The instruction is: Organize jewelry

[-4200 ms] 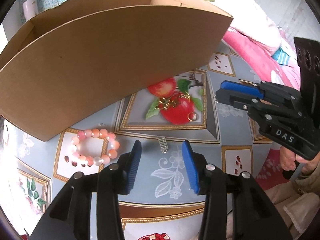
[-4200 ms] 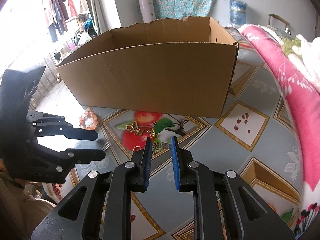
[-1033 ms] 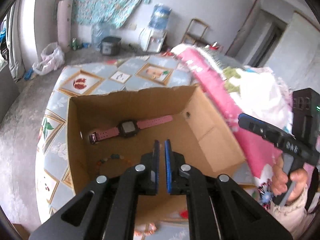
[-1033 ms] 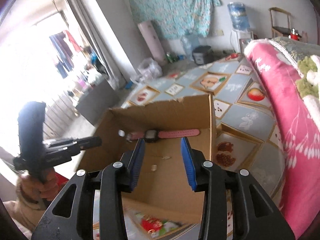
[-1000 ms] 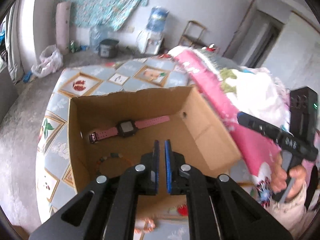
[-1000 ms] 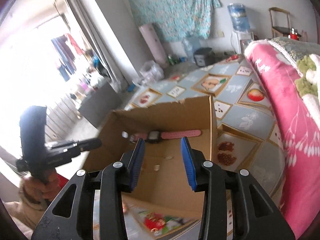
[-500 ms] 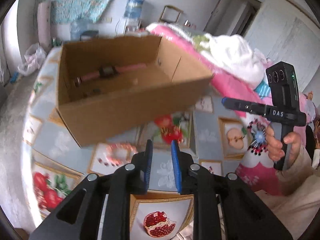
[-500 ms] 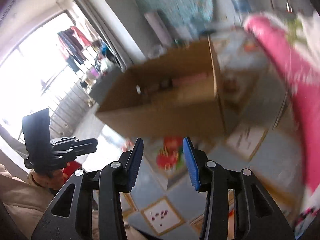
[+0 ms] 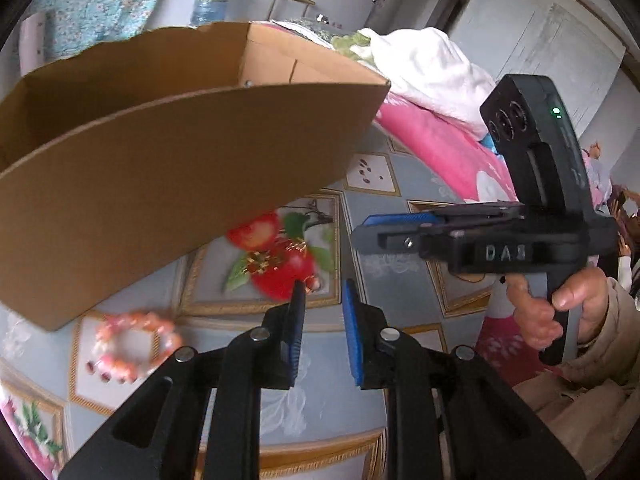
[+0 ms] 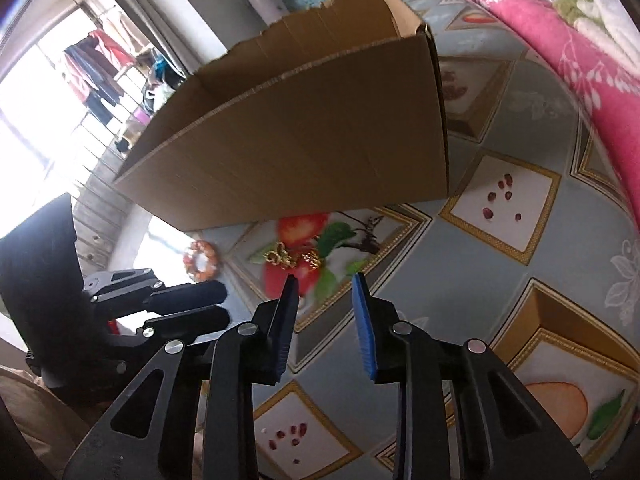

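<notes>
A brown cardboard box (image 9: 168, 168) (image 10: 304, 144) stands on the fruit-patterned tablecloth. In front of it a gold chain piece (image 9: 276, 256) (image 10: 292, 258) lies on the printed red apple. Further left lies a pink bead bracelet (image 9: 134, 346) (image 10: 201, 266). My left gripper (image 9: 323, 300) hangs above the cloth just short of the gold piece, its jaws a little apart with nothing between them. My right gripper (image 10: 325, 286) (image 9: 400, 226) hovers near the same piece; its jaws are closing and nothing is between them.
A pink blanket (image 9: 440, 148) (image 10: 580, 60) with white bedding on it lies at the right. A hand and a beige sleeve (image 9: 576, 320) hold the right gripper. A window with hanging clothes (image 10: 92, 68) is at the left.
Both grippers have come down from above the box to just over the cloth in front of it. The left jaws have parted slightly; the right jaws have narrowed.
</notes>
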Available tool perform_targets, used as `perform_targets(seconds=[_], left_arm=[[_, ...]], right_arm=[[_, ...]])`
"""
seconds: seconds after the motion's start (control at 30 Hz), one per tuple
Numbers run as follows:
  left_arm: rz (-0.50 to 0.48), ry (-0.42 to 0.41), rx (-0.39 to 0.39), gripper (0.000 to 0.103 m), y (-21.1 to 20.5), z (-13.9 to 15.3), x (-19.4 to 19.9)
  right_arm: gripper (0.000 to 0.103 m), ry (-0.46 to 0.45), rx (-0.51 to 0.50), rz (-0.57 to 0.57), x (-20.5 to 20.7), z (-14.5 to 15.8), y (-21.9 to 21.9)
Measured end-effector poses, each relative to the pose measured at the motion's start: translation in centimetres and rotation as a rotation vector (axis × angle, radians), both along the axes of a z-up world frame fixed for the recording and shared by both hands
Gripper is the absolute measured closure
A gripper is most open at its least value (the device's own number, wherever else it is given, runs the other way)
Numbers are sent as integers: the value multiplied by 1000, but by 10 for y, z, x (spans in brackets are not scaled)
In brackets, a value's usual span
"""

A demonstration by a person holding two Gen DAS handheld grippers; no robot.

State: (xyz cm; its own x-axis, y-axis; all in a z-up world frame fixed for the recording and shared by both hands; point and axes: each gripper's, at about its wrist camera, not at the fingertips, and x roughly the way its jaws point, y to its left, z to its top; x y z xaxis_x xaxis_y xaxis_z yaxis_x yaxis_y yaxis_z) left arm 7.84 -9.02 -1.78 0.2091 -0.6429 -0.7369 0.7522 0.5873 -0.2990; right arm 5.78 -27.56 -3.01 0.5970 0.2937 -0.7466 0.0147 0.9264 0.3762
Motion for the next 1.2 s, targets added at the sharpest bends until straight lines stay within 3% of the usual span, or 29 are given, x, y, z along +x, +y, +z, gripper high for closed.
perform_targets(seconds=[0.37,0.73,0.83,1.1,1.2], left_arm=[[4,28,50,84,-20,-23,12],[-38,-161,160,84,-41,-24,-8],[-32,-187,176,91,-42,-25,-9],[-11,-152,144,99,-30,-25,-3],[2,-145,147,99,-21,-24,-4]], right_arm=[[76,25,-5,-6,5,-10,-11],[76,18,9,-14,3,-9,-23],[76,12,10,-10,2,-8,-25],[76,1,-21,31,6,-4,-15],[76,-4,-81,61,14,-2,-2]])
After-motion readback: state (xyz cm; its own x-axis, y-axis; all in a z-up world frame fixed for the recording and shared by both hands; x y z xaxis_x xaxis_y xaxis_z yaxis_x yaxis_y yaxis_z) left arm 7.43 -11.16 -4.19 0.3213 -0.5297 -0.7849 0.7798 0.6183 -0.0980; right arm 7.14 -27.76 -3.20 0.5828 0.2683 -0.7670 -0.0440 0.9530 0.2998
